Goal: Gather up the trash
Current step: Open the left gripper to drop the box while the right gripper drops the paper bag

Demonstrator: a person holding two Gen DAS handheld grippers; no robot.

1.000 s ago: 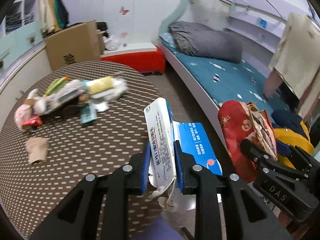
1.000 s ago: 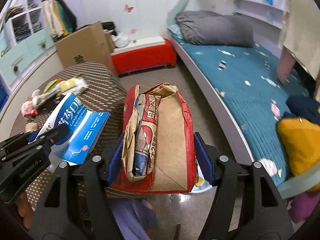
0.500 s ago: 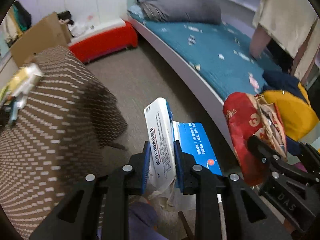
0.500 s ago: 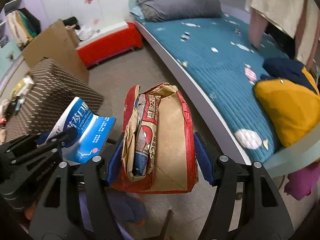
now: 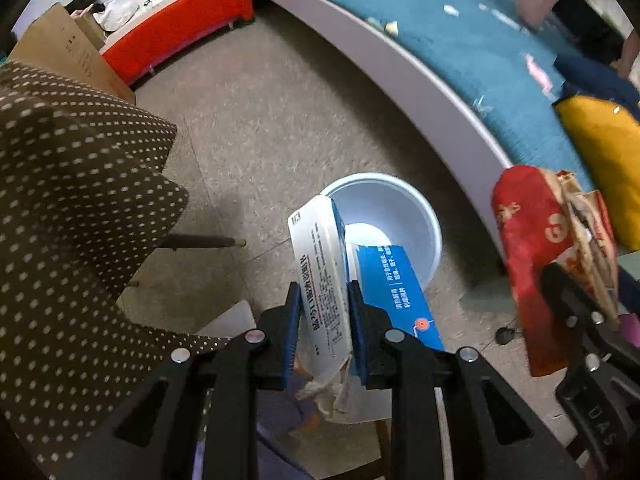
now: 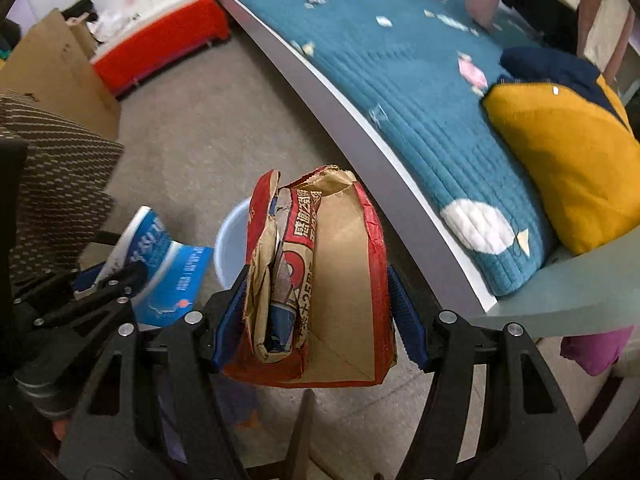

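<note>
Both claws have swung away from the table (image 5: 72,208) and now hang over the floor, above a pale blue bin (image 5: 404,216). Left claw (image 5: 323,322) pinches a flattened blue-and-white carton (image 5: 320,276) over the bin's near rim. Right claw (image 6: 316,316) clamps a crumpled red-and-brown paper bag (image 6: 336,280) just beside it.

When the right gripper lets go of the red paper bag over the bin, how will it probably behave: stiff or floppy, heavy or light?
The red paper bag looks creased and crumpled, so probably floppy, not stiff. The right gripper holds it by its sides alone, so it seems light. Being wide against the white bin, it may catch on the rim.
</note>
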